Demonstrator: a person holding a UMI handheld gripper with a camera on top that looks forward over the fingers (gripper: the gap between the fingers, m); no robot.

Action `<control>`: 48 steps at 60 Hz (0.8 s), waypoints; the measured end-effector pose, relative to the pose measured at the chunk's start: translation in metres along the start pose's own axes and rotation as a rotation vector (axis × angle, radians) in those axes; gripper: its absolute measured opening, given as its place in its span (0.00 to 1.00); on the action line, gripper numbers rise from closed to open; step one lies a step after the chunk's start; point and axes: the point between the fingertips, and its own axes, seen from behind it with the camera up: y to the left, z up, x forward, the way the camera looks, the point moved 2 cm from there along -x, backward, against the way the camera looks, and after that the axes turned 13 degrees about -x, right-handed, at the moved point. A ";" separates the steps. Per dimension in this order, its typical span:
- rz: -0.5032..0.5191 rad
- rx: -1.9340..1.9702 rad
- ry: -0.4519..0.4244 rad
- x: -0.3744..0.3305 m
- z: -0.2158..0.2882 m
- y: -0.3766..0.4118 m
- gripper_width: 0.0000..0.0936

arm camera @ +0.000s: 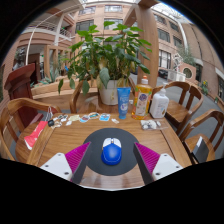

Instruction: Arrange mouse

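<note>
A blue and white mouse (111, 152) lies on a round dark mouse pad (111, 172) on the wooden table (60, 138). My gripper (111, 158) is open. Its two pink-padded fingers (76, 157) stand either side of the mouse, with a clear gap at each side. The mouse rests on the pad between the fingers.
Beyond the mouse stand a blue cup (124, 100), an orange bottle (143, 99) and a clear bottle (159, 104), in front of a large potted plant (108, 60). Small cards (92, 117) lie scattered mid-table. A red object (36, 134) lies to the left. Wooden chairs (186, 98) surround the table.
</note>
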 end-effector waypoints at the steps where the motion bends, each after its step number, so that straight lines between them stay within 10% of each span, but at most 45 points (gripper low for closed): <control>1: -0.003 0.000 -0.006 -0.008 0.002 -0.001 0.92; 48: -0.044 -0.035 -0.086 -0.241 0.008 0.010 0.91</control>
